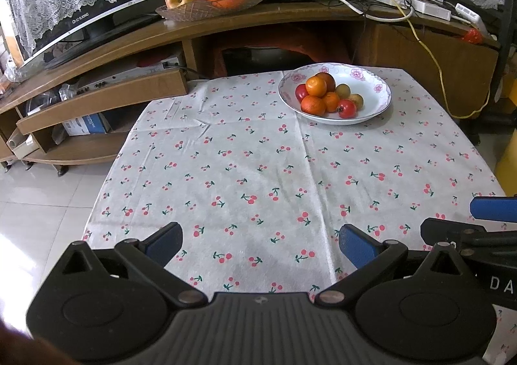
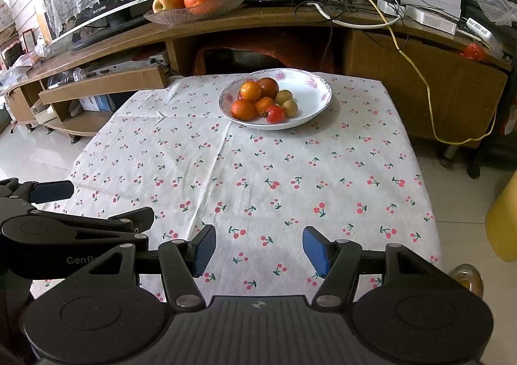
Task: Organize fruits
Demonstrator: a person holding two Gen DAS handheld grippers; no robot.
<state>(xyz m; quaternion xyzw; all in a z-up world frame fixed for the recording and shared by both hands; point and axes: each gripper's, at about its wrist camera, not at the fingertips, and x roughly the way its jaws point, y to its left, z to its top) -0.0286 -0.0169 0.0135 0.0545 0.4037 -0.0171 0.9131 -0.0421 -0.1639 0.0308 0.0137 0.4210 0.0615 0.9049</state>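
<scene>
We are holding both grippers low over the near edge of the table, side by side and level, likely so each camera is taking in the whole cloth and the bowl beyond. The left gripper is showing its jaws spread wide with nothing between the blue ribbed pads; the right gripper is likewise spread and empty. The fruits are sitting heaped together in the bowl at the far side of the table, well apart from both grippers: small round orange ones, smooth red ones and dull brownish ones, piled toward the bowl's left half. The bowl is glossy white ceramic, shallow, with pink flowers round its rim. The cloth is matte, creased in fold lines and printed with cherries. We are seeing a scene fitting either fruits already gathered or fruits waiting to be sorted out
</scene>
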